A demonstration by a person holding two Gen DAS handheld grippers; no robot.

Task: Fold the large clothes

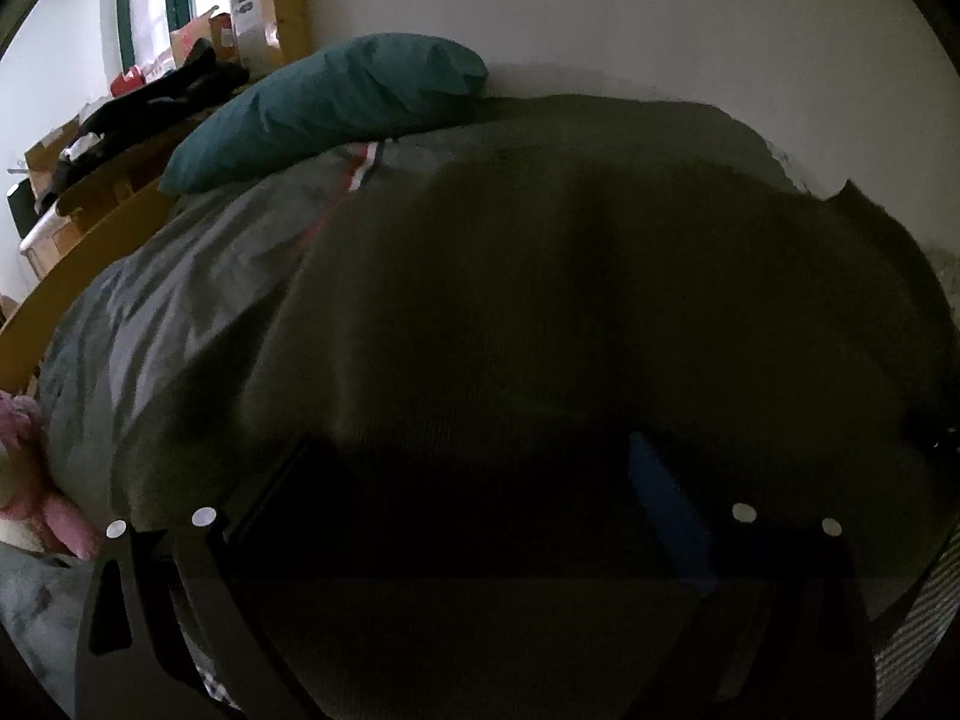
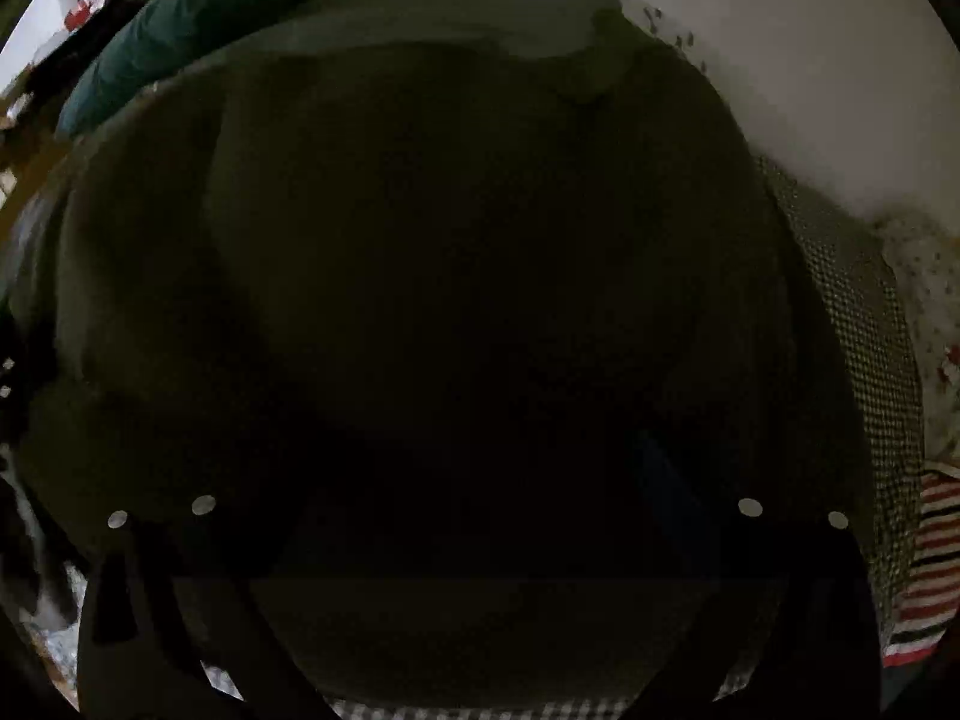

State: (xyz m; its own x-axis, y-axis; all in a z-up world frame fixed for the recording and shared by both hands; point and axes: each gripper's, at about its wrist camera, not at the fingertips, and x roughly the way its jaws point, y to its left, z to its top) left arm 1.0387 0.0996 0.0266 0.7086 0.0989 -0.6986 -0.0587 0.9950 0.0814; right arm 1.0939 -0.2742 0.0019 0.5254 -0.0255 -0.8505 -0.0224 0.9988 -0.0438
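- Olive-green knitted garment lies spread on the bed, ahead of and beneath the left gripper; its jaws stand wide apart, holding nothing.
- Teal pillow sits beyond the jaws to the upper left, well apart from the cloth; the grey duvet lies left of them.
- Ahead of the right gripper, jaws likewise fully spread and empty, the same garment fills the view; a checked cloth lies to the right of them.
- To fold well, I judge each jaw should pinch one edge only, level with the other, avoiding the bedding beneath.
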